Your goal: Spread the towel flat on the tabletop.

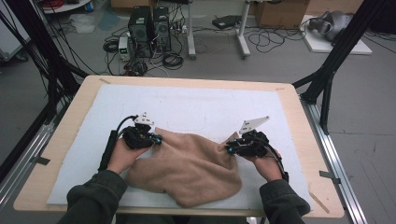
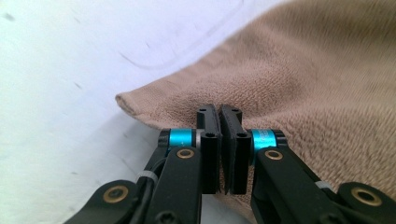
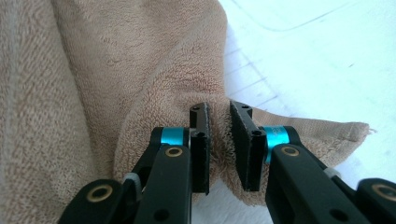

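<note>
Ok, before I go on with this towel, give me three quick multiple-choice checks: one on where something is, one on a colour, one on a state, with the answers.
1. Where does the left gripper sit against the towel?
A. at its far left corner
B. at its near edge by the person
C. off the towel on bare board

2. What colour is the towel?
A. white
B. tan
C. dark green

3. How do the right gripper jaws stand?
A. wide open over bare mat
B. closed flat on nothing
C. pinching a fold of towel, a small gap left between them

Answers:
1 A, since the high view shows it at the towel's far left corner on the white mat.
2 B, as the terry cloth is tan in the high view and both gripper views.
3 C, because the right gripper view shows cloth bunched between the jaws.
</note>
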`<act>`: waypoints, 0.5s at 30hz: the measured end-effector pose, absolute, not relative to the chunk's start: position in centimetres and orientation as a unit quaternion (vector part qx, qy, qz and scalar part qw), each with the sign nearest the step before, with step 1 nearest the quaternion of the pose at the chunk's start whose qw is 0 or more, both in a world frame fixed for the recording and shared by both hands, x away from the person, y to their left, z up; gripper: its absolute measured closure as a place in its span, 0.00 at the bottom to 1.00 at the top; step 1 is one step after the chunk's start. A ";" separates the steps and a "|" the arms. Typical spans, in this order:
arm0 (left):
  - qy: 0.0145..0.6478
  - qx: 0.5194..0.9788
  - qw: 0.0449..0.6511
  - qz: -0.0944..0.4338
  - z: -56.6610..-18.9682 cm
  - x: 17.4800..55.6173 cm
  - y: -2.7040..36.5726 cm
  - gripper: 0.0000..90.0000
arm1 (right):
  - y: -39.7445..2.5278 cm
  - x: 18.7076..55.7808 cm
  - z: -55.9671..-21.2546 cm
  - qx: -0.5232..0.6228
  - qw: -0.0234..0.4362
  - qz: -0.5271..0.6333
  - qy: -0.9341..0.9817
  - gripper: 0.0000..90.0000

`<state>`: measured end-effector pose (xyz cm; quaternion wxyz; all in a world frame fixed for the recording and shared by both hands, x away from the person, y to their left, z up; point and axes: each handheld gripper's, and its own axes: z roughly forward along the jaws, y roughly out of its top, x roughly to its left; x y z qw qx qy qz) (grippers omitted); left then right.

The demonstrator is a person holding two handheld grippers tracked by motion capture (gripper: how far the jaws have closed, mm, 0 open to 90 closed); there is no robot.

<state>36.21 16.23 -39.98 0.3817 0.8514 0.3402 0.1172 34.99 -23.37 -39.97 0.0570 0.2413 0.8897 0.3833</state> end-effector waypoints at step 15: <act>0.440 0.747 0.445 0.226 -33.3 43.9 18.1 0.66 | -23.4 45.0 -32.5 0.364 0.162 0.425 0.813 0.62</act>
